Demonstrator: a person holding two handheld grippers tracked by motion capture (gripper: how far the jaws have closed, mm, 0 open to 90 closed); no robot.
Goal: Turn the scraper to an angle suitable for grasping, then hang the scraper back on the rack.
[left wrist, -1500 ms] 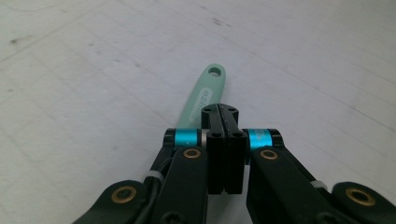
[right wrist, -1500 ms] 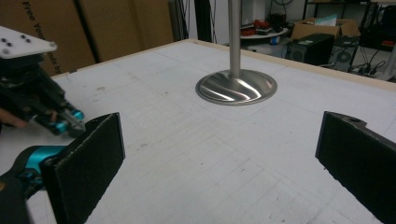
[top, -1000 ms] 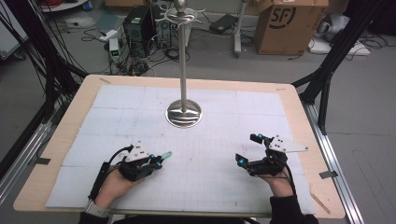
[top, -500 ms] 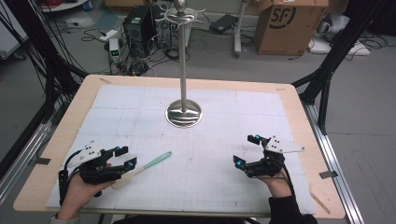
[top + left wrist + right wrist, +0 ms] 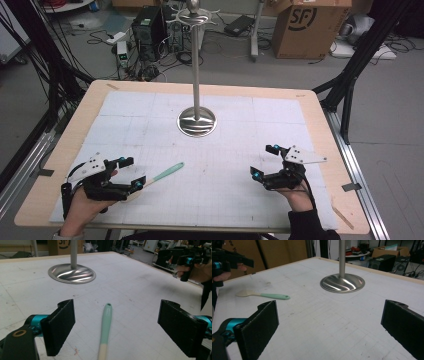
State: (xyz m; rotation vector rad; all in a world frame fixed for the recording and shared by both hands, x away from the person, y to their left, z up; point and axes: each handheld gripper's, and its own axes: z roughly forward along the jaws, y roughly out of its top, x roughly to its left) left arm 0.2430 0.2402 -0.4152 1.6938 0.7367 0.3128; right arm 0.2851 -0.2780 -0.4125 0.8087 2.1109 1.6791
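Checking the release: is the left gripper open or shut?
Open. The left gripper has its fingers spread wide, with the spatula lying free between them.

Looking like a lab or workshop. Cables (image 5: 65, 75) are trailing over the grey floor by a computer tower (image 5: 147, 27). A cardboard box (image 5: 307, 25) is sitting behind the table (image 5: 320, 130).

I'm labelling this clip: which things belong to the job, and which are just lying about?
Likely in play:
mint-handled spatula
left gripper, open around it
metal stand
right gripper, open

Just about:
cardboard box
computer tower
floor cables
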